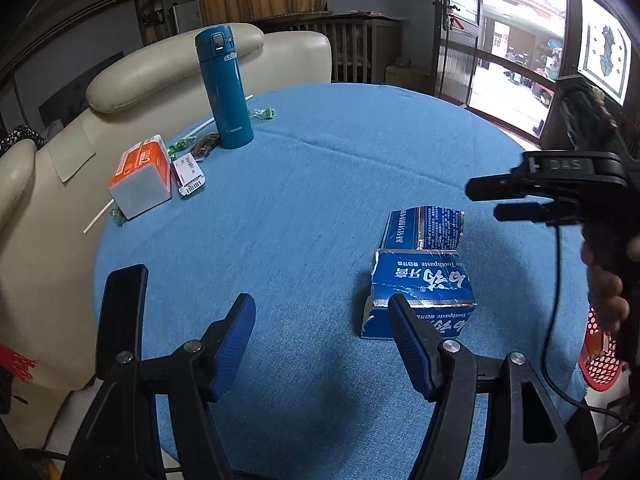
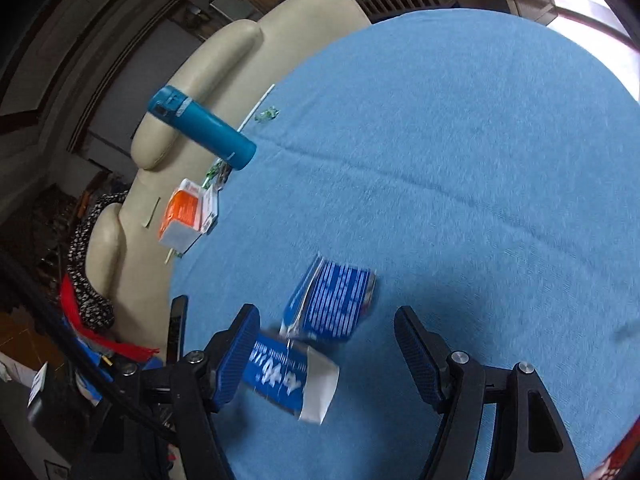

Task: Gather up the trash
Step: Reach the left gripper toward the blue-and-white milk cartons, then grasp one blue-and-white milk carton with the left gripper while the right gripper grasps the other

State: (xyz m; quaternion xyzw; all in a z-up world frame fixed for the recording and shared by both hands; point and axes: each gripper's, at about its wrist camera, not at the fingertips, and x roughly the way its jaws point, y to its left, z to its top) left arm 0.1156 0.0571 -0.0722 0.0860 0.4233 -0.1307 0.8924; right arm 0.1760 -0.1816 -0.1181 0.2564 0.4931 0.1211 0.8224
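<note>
A torn blue toothpaste box (image 1: 424, 276) lies on the blue-clothed round table (image 1: 320, 180), split into two flaps. My left gripper (image 1: 322, 320) hovers over the near table edge, open and empty, with the box just beyond its right finger. My right gripper (image 1: 484, 201) comes in from the right above the box. In the right wrist view the right gripper (image 2: 328, 340) is open, tilted down over the blurred box (image 2: 332, 304). One flap lies close to its left finger (image 2: 240, 344); the right finger stands well apart.
At the far left of the table stand a teal flask (image 1: 224, 88) and an orange-and-white carton (image 1: 140, 176), with a labelled packet (image 1: 188, 174), green wrappers (image 1: 262, 113) and a white stick nearby. Beige chairs (image 1: 160, 72) border the table. A red basket (image 1: 600, 356) sits low right.
</note>
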